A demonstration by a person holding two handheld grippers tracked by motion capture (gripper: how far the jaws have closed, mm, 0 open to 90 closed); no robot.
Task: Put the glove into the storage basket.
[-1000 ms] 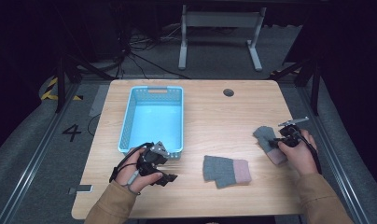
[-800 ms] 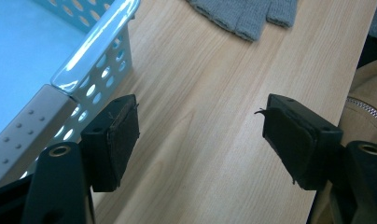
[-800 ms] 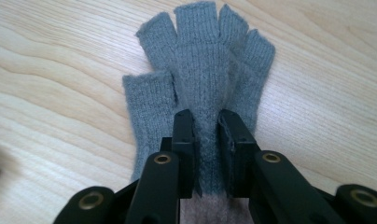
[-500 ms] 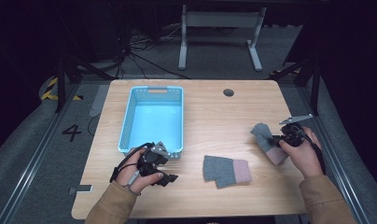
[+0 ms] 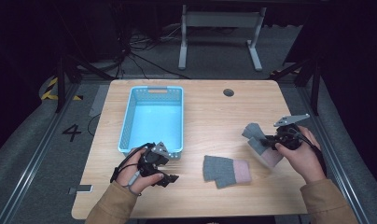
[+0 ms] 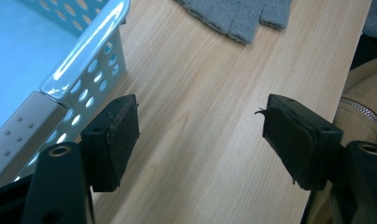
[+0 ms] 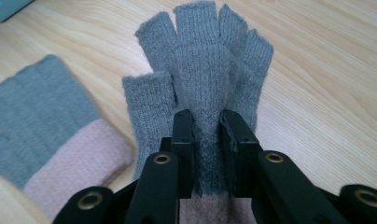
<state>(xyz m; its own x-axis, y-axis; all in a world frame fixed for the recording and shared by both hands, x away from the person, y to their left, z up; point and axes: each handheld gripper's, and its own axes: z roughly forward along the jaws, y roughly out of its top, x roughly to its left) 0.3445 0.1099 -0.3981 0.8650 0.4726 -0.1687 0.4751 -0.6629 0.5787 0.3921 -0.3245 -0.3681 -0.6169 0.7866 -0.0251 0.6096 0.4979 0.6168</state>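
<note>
R gripper (image 7: 206,140) fingers pinching right glove (image 7: 210,70); L gripper (image 6: 200,140) fingers spread, idle. Basket (image 5: 126,121) empty, 2nd glove (image 5: 226,169) flat on surface, prob both left to load.

grey gloves (image 5: 226,170) with seemingly pink cuffs, light-blue perforated basket (image 5: 151,119), pale wood-grain table (image 5: 214,112).

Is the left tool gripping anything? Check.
No: the left tool has its jaws wide apart over bare table, beside the blue basket.

Held glove's (image 7: 210,79) pink cuff behind the jaws, second glove (image 7: 46,126) blurred, edge-cropped
</note>
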